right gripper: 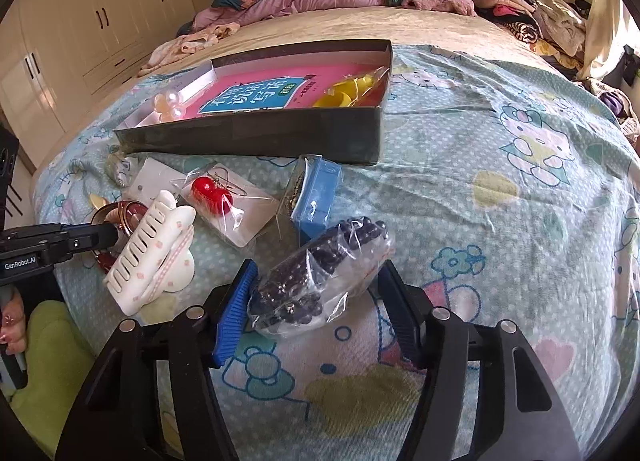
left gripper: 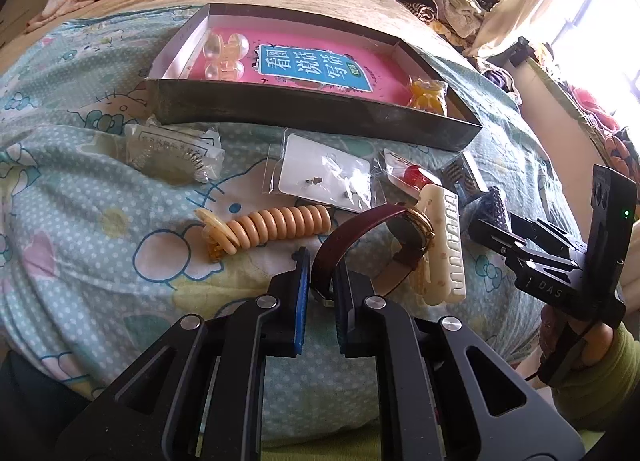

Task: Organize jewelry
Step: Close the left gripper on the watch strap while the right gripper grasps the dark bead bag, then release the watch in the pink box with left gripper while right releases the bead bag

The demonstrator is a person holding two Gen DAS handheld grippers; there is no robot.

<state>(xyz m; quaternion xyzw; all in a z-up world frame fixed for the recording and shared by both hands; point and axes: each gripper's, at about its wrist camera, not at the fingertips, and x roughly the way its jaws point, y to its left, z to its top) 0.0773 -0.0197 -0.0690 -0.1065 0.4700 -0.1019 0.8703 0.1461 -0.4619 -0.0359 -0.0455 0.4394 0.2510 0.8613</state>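
My left gripper (left gripper: 322, 261) is shut on the maroon strap of a gold-cased watch (left gripper: 414, 231), which lies on the patterned bedsheet beside a cream claw clip (left gripper: 440, 245). In the right wrist view a clear bag of dark beads (right gripper: 320, 273) sits between the fingers of my right gripper (right gripper: 318, 267), and both pads touch its sides. The open dark box (left gripper: 304, 109) stands beyond, holding a pink booklet (left gripper: 316, 65), a pearl clip (left gripper: 224, 55) and a yellow bagged piece (left gripper: 428, 95). The right gripper (left gripper: 494, 217) also shows at the right of the left wrist view.
On the sheet lie a beige spiral hair tie (left gripper: 276, 227), an earring card in a bag (left gripper: 324, 177), a red bagged piece (right gripper: 212, 191), a small blue box (right gripper: 316, 201) and a bagged white item (left gripper: 176, 153). Clothes pile up at the bed's far side.
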